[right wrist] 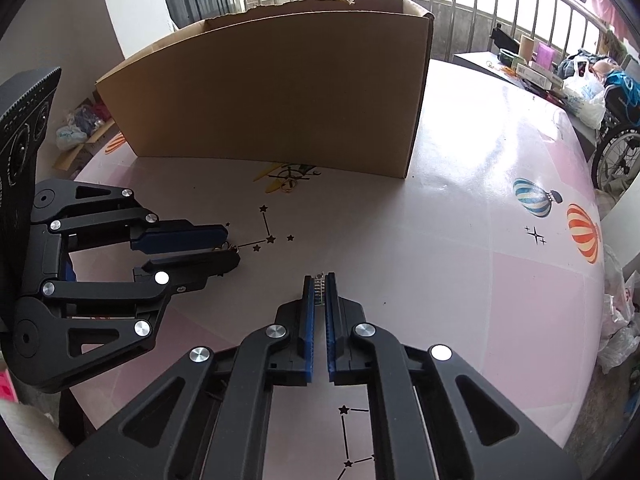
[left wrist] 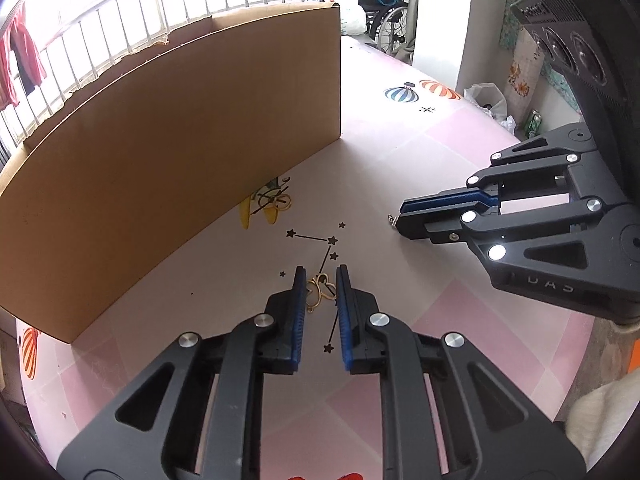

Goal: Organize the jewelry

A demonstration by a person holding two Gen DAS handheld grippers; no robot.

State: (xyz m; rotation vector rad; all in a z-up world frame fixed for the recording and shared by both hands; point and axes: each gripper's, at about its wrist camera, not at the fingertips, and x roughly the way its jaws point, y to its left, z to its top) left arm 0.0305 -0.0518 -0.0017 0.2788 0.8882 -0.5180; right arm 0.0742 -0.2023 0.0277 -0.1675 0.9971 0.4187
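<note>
Between right claw (right wrist: pixel 319 280) pads, pinched beaded piece (right wrist: pixel 318 290), mostly hidden; left claw (left wrist: pixel 321 270) narrow around gold chain (left wrist: pixel 320 290).

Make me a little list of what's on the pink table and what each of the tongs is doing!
surface: glossy pink table printed with stars and hot-air balloons
box: big brown cardboard box, standing at the far side of the table
left tongs: jaws a little apart around a small gold heart-shaped jewelry piece lying on the table
right tongs: shut on a thin silver gem-set jewelry piece
other jewelry: thin gold ring-like piece near the foot of the box, on a yellow print
</note>
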